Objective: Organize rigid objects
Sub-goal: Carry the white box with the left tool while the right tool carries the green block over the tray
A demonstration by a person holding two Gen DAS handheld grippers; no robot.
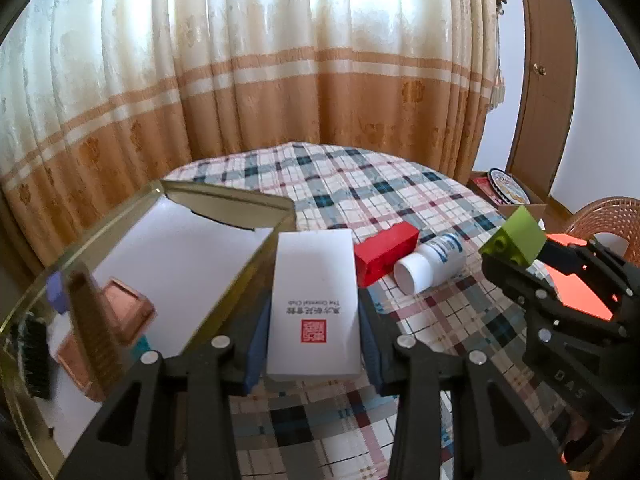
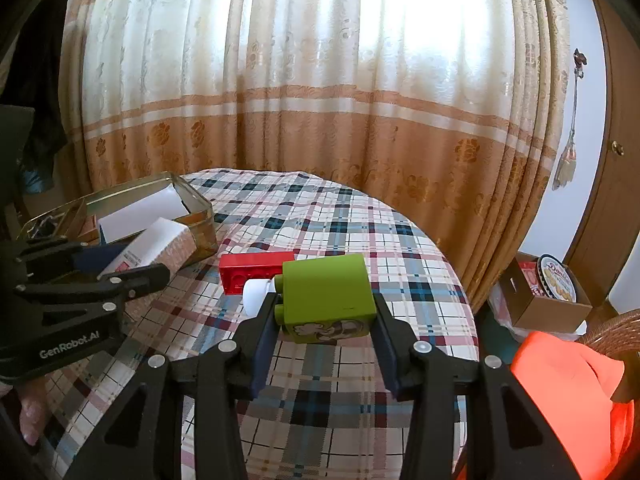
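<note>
My left gripper (image 1: pixel 314 312) is shut on a white box (image 1: pixel 314 300) with a red seal, held above the checked tablecloth (image 1: pixel 400 196) beside the gold tin (image 1: pixel 224 200). My right gripper (image 2: pixel 324 320) is shut on a green toy block (image 2: pixel 326 296) with studs on its left side. That block (image 1: pixel 516 236) also shows in the left wrist view at the right, in the right gripper (image 1: pixel 520 256). On the cloth lie a red brick (image 1: pixel 384 252) and a white bottle (image 1: pixel 428 264) on its side. The left gripper (image 2: pixel 132 268) with the white box (image 2: pixel 156 244) appears at left in the right wrist view.
The open gold tin (image 2: pixel 196 208) holds copper-coloured trays (image 1: pixel 124 308), a brush (image 1: pixel 36 356) and a comb-like piece (image 1: pixel 92 332). A curtain (image 1: pixel 280 80) hangs behind the round table. A cardboard box (image 2: pixel 544 300) with a biscuit tin (image 2: pixel 558 276) and a wicker chair (image 1: pixel 604 216) stand at right.
</note>
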